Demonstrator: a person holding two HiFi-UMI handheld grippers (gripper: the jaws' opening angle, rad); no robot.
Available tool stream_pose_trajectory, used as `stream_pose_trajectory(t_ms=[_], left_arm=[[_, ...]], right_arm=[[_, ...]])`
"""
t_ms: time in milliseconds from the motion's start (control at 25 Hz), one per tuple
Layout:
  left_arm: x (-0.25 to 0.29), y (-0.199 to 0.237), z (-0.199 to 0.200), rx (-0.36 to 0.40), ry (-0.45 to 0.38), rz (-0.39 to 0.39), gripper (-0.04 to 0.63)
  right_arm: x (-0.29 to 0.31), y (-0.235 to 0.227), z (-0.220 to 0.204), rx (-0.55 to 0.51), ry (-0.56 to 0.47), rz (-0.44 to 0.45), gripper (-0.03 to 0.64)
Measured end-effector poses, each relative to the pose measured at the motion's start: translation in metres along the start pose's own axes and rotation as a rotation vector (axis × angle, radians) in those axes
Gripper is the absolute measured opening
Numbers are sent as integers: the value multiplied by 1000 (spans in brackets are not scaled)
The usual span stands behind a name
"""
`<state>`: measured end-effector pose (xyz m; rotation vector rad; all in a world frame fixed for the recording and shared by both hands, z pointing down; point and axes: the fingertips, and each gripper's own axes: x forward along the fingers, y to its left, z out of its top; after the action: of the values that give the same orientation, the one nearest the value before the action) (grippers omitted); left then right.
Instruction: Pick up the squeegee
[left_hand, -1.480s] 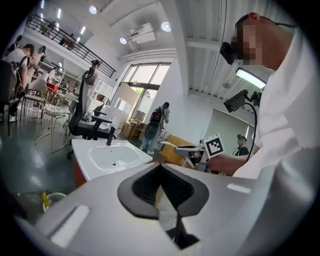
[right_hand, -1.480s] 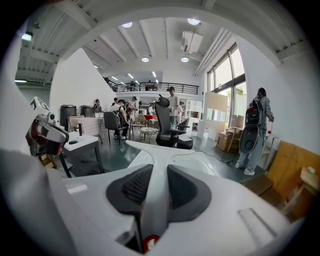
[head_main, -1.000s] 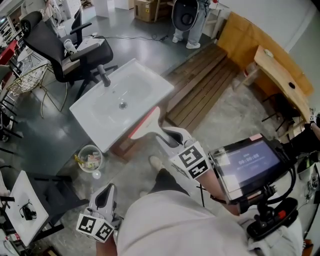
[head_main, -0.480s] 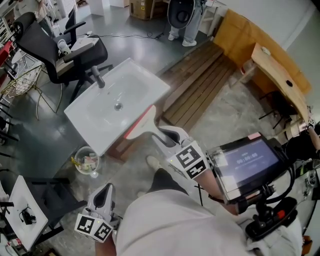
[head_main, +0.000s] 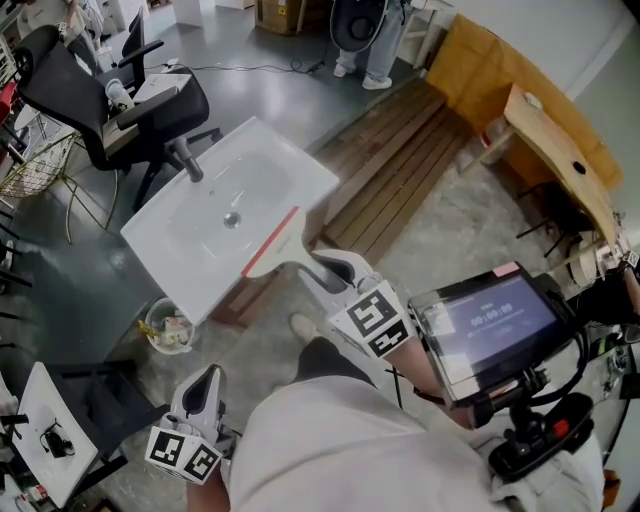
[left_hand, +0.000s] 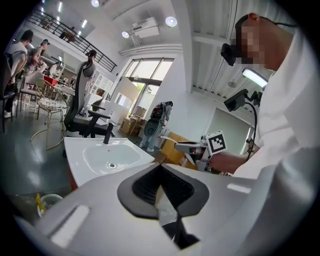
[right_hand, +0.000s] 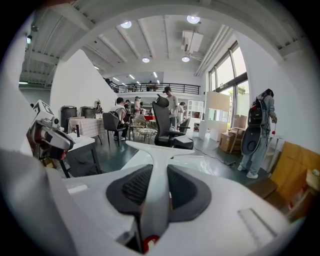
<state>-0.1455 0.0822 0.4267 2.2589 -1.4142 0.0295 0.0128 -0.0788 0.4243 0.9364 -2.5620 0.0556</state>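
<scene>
Squeegee: one. It has a smooth white plastic handle that widens into a flat T-shaped head, with a thin red rubber strip along the blade edge. In the head view it lies on a slant, left of centre, over the near right rim of the sink. Whether the blade touches the rim cannot be told.

Right gripper: a glossy white shell. Its fingers carry dark ribbed pads. In the right gripper view the squeegee handle runs straight up the middle between the two pads, which are pinched onto it from either side. The T-head spreads out just past the fingertips. A small red dot shows at the handle's near end, low in the frame.

Left gripper: same make, at the lower left of the head view, well apart from the squeegee. In the left gripper view its fingers are drawn together at the tips with nothing between them.

Sink: one, white glazed ceramic, rectangular with rounded corners and a shallow oval bowl with a metal drain. One dark faucet stands at its far rim.

Surroundings, head view:
- One black office chair, upper left.
- One slatted wooden platform, upper centre.
- One small round bin with scraps in it, on the floor below the sink.
- One dark screen, right of the right gripper.
</scene>
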Motion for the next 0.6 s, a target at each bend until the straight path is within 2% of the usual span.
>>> stream_pose_trajectory(t_ms=[200,600], left_arm=[[61,25,29,-2,11,14,5],[127,42,61,4,29,55,5]], right_arm=[[49,-52,9,2,2,20,97],[99,-116,14,16,3,53,97]])
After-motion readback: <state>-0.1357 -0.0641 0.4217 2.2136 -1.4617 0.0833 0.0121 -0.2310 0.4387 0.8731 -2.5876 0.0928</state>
